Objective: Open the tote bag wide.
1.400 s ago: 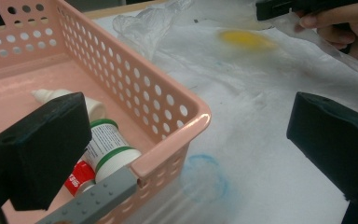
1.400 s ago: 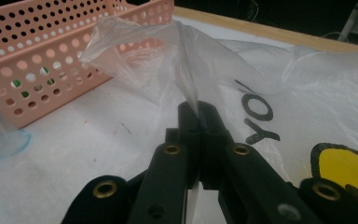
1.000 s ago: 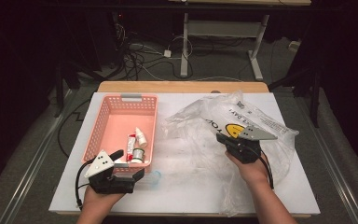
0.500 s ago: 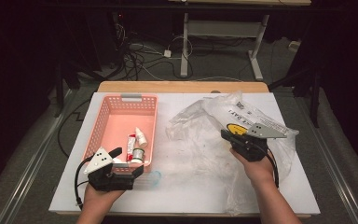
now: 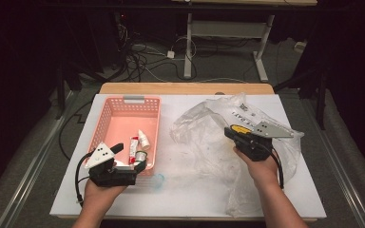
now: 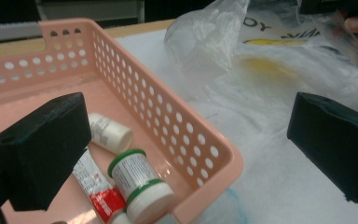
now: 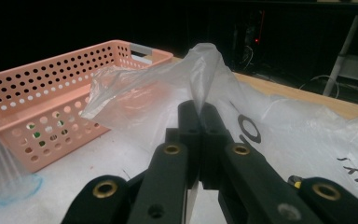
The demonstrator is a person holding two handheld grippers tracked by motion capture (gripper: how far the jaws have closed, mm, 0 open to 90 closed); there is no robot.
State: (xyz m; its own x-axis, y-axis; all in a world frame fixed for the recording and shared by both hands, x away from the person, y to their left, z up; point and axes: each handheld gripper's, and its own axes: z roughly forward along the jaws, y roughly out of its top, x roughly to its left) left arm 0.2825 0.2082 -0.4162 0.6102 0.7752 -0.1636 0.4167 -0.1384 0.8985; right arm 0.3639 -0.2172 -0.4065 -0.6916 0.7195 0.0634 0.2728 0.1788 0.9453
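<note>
- Pinching a fold of the clear plastic bag (image 7: pixel 200 70), the right gripper (image 7: pixel 199 109) had its black jaws clamped tight together, w/ the film rising from between them in a peak.
- In the high view that bag (image 5: pixel 209 137) lay crumpled across the right half of the white table (image 5: pixel 180 199), printed w/ black letters & a yellow mark; the right gripper (image 5: pixel 229 132) sat over it, the person's right hand (image 5: pixel 261 166) behind.
- The left gripper (image 5: pixel 129 156) was released, jaws wide apart w/ nothing between the pads; it straddled the near right corner of the pink perforated basket (image 5: pixel 107 118), one jaw inside, one outside over the table.
- The left hand (image 5: pixel 100 194) held it at the table's near left edge.
- In the basket's near end, in the left gripper view: a white jar w/ green-rimmed lid (image 6: pixel 140 184), a red-&-white tube (image 6: pixel 95 189) just beside it, & a small white bottle (image 6: pixel 109 133) lying on its side behind.
- Basket & bag were near each other; whether they touched couldn't be told.
- Cables & a desk frame showed on the dark floor beyond.
</note>
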